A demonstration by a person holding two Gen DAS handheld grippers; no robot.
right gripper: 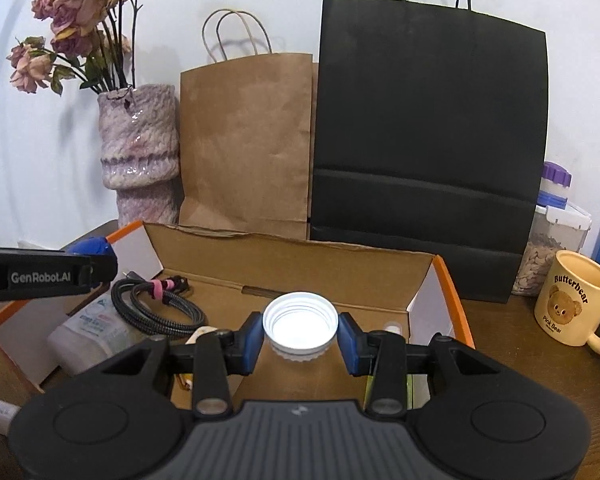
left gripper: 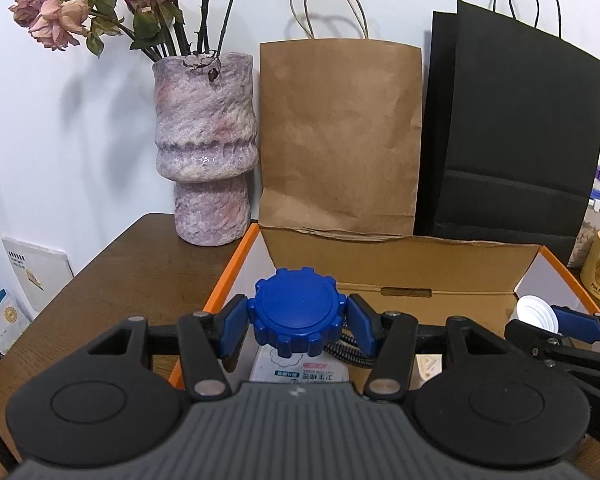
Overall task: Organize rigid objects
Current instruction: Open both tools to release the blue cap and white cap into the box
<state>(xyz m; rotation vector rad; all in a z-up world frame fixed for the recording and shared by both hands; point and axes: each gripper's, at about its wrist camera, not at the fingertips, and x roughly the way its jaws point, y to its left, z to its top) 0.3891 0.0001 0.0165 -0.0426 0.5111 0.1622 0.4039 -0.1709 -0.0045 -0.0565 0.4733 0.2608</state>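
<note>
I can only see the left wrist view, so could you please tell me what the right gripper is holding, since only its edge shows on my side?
Observer: The right gripper is closed on a white cap, its open threaded side facing the camera.
Operator: Thank you. Where is that cap relative to the cardboard box?
Observer: It is above the box's open interior, toward the right end.
Operator: What lies in the box that I cannot make out?
Observer: A coiled black braided cable with a pink tie lies at the left, beside a white plastic container.
</note>
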